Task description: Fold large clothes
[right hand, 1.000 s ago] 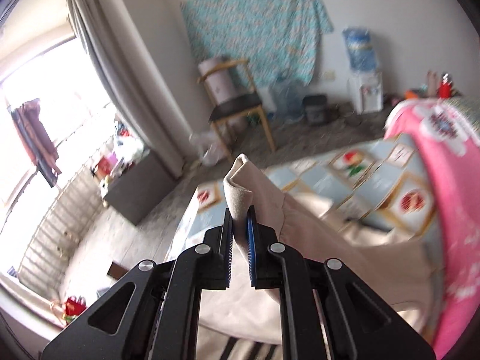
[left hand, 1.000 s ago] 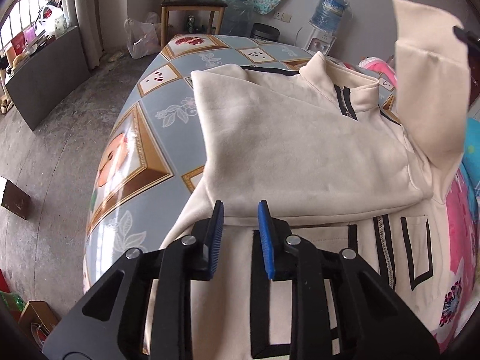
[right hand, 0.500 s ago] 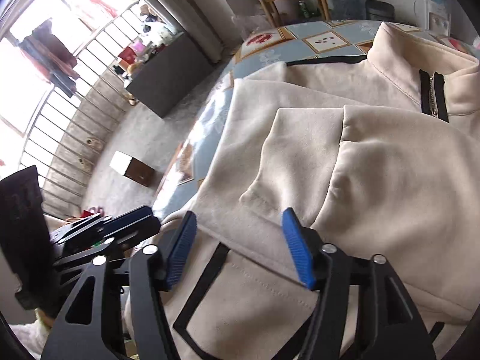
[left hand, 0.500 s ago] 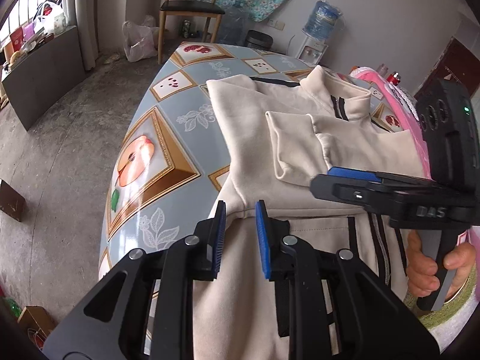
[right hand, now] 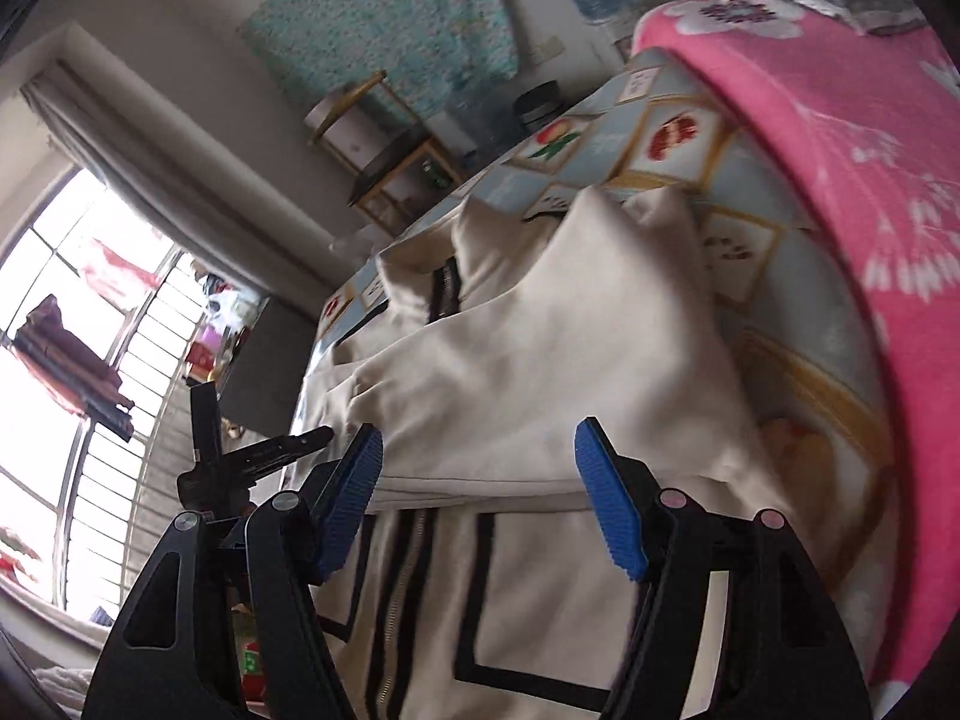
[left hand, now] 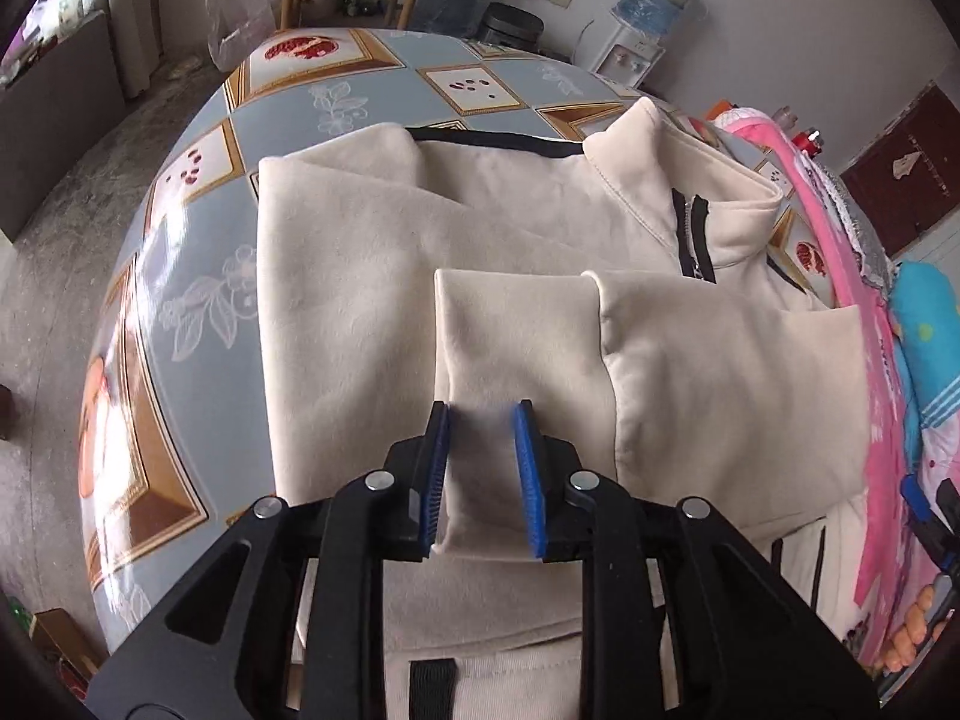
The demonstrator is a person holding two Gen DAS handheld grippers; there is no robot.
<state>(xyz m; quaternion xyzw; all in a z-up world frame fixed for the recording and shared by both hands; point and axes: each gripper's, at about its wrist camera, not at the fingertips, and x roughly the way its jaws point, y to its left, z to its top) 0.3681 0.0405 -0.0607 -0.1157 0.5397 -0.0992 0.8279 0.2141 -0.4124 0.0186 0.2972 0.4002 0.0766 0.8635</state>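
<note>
Jacket (left hand: 372, 300) on the bench (left hand: 198, 276)
Both sleeves lie folded across its chest; the left tool (left hand: 483, 468) straddles one cuff (left hand: 516, 324), perhaps touching. A blanket (right hand: 840, 138) borders the bench's right side.

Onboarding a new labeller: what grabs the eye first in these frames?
First, the cream fleece zip-collar jacket spread across the table with the fruit-print blue-grey cloth, both sleeves folded over its front. Next, the left gripper, open, blue pads either side of the folded sleeve cuff. Then the bright pink flowered blanket along the table's right side, beside the wide-open right gripper.
</note>
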